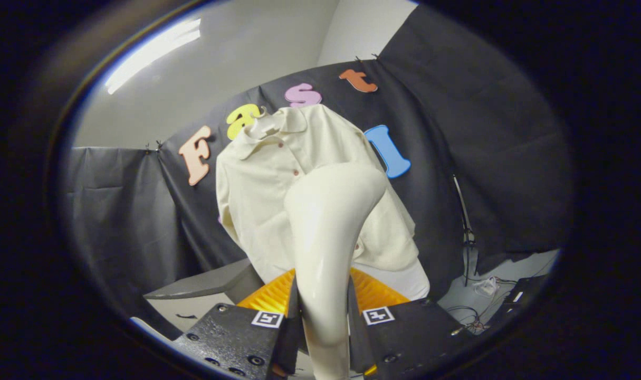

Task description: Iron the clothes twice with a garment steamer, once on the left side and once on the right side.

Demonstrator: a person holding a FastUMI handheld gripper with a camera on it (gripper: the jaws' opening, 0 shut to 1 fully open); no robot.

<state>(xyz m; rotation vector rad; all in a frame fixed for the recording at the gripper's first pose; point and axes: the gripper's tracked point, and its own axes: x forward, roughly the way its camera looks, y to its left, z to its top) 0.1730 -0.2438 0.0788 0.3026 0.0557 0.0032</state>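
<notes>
I have the steamer [328, 237] in the gripper [323, 316]: its glossy cream handle rises from between the two fingers, which press on it from either side, and it widens toward a rounded head that sits up in front of the shirt [278, 179]. The shirt hangs ahead on a hanger against the black cloth wall, collar up, buttoned placket running down its middle, hem falling just above the orange ribbed part [270, 295] behind the fingers. The steamer's head overlaps the shirt's lower middle, a little toward the side with the blue letter; I cannot tell whether the head touches the cloth or hangs just off it. I judge the grasp is done and I am in the ironing step, at or close to a pass over the garment; which of the two passes this is, I cannot say from here. The next move calls for keeping the head flat and close to the fabric, sweeping along one side of the placket, then shifting across to the other side without snagging the buttons or pushing the shirt off its hanger. Beyond the shirt, cables [476, 311] lie on the desk [515, 274] near the wall, with a thin dark stand [463, 211] rising there.
</notes>
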